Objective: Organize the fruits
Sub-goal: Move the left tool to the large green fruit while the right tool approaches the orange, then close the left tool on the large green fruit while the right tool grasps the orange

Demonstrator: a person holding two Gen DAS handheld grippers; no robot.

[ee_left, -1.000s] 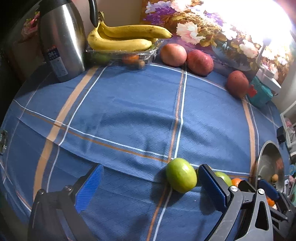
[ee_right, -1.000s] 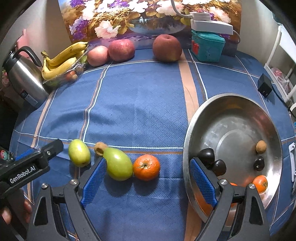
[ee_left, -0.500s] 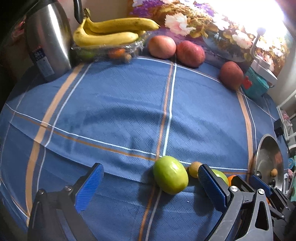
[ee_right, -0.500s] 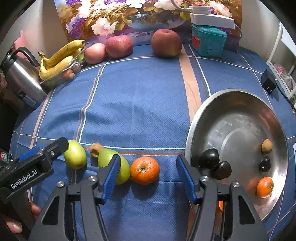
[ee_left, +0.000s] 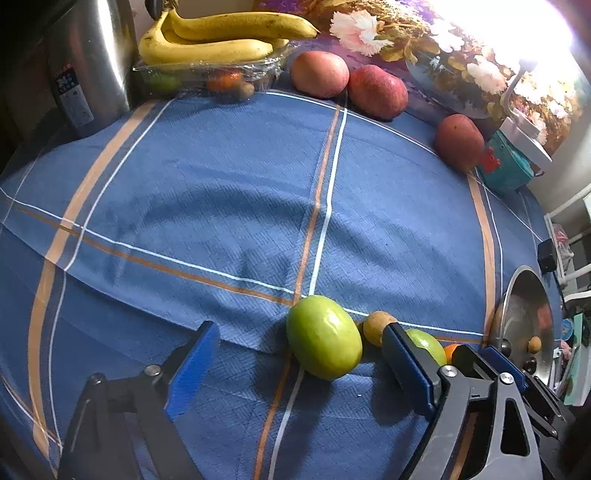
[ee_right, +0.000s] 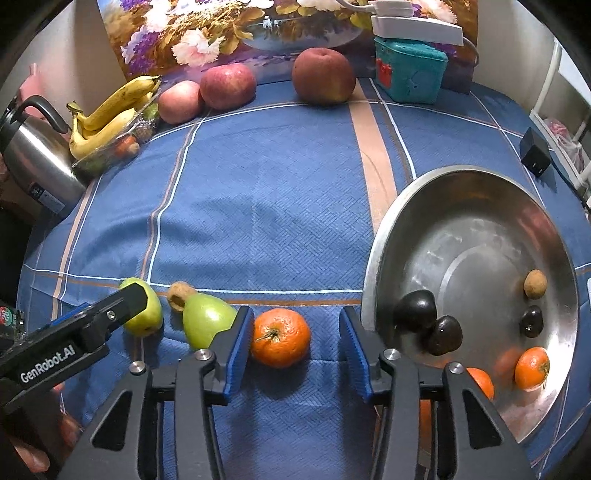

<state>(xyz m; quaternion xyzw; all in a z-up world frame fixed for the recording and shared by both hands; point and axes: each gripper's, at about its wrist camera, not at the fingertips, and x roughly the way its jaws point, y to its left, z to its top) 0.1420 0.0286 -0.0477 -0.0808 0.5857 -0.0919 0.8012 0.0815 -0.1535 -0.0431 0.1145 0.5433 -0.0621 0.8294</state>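
Orange mandarin (ee_right: 280,338) sits between the right gripper (ee_right: 297,347) fingers, closing but not yet pinching; steel bowl (ee_right: 373,266) just beside, rightward.

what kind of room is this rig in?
Likely a home dining or kitchen table: a blue plaid tablecloth, a steel kettle beside bananas, and a floral painting propped at the back. Nothing looks like a lab.
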